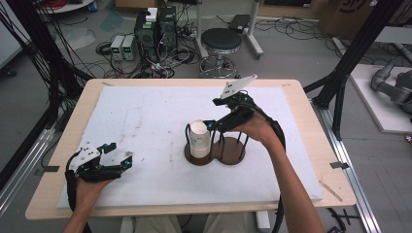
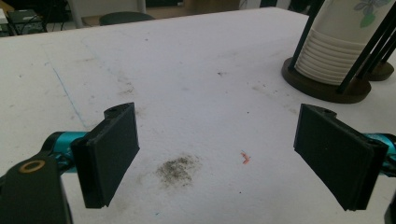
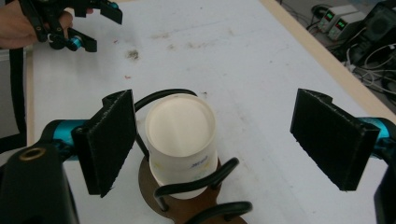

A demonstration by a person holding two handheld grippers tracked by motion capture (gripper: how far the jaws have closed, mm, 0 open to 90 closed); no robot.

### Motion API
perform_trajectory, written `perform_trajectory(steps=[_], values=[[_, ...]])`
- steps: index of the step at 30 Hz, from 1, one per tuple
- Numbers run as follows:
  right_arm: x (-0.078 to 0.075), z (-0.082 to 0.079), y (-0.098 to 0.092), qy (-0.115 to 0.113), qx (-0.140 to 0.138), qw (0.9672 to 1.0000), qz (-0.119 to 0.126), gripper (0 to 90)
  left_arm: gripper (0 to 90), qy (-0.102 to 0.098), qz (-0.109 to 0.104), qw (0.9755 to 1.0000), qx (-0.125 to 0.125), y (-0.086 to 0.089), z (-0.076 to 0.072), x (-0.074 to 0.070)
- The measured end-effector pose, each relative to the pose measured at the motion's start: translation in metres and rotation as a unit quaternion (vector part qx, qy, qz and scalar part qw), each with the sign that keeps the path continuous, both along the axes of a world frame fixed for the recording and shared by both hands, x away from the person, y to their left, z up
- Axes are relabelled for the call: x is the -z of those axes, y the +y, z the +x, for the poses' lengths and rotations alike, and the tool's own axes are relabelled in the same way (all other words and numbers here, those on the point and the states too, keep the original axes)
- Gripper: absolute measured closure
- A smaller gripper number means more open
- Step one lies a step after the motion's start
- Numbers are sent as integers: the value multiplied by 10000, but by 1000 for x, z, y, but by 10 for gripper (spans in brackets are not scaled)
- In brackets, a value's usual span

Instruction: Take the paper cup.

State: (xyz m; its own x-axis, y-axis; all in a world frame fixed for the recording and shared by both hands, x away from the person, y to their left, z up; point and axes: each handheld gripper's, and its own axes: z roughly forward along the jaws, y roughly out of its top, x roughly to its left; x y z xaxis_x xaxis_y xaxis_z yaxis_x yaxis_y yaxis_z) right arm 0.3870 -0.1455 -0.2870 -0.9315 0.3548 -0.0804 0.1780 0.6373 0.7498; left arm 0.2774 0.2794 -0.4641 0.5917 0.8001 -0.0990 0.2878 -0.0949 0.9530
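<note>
Nothing is gripped yet: right gripper [image 3: 212, 140] hovers agape over the cup stack [image 3: 181, 140]; left gripper [image 2: 217, 156] waits apart, well aside.

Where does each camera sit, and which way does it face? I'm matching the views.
High view: above the table, looking down; both forearms enter below.
Left gripper view: on the left tool, facing the cup stack.
Right gripper view: on the right tool, above that stack.
Shared: cup stack, holder.

Left gripper [image 1: 116, 154] low near table's left front, jaws apart, nothing between. Right gripper [image 1: 210, 125] raised mid-table, angled down-left, jaws wide apart, forearm reaching in from bottom.
</note>
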Motion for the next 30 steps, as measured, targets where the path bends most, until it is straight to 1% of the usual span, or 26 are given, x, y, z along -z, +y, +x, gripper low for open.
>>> perform_trajectory(steps=[2,3,7,8,9,12,13,15,19,22,24,25,30], values=[[1,1,3,28,-32,10000,-45,151,138,7,-5,10000,-6,0,0,0],[4,2,8,74,-87,9999,-113,151,138,8,-3,10000,-6,0,0,0],[11,3,18,177,-196,9994,-238,151,138,7,-5,10000,-4,0,0,0],[11,3,18,177,-196,9994,-238,151,138,7,-5,10000,-4,0,0,0],[16,3,23,220,-203,9992,-276,151,138,4,-10,10000,-3,0,0,0],[24,6,28,301,-219,9988,-308,151,138,-10,-7,10000,12,0,0,0],[26,6,30,351,-226,9984,-380,151,138,-11,-6,10000,14,0,0,0],[29,6,33,363,-243,9978,-508,151,138,4,-11,10000,13,0,0,0],[33,6,38,374,-272,9971,-608,151,138,7,-6,10000,13,0,0,0],[36,7,40,426,-269,9960,-744,152,138,6,-8,10000,16,0,0,0],[37,7,41,442,-268,9958,-761,152,138,7,-7,10000,16,0,0,0],[39,8,42,456,-274,9950,-843,152,138,7,-10,10000,17,0,0,0],[43,9,44,519,-303,9935,-962,152,138,7,0,10000,19,0,0,0]])
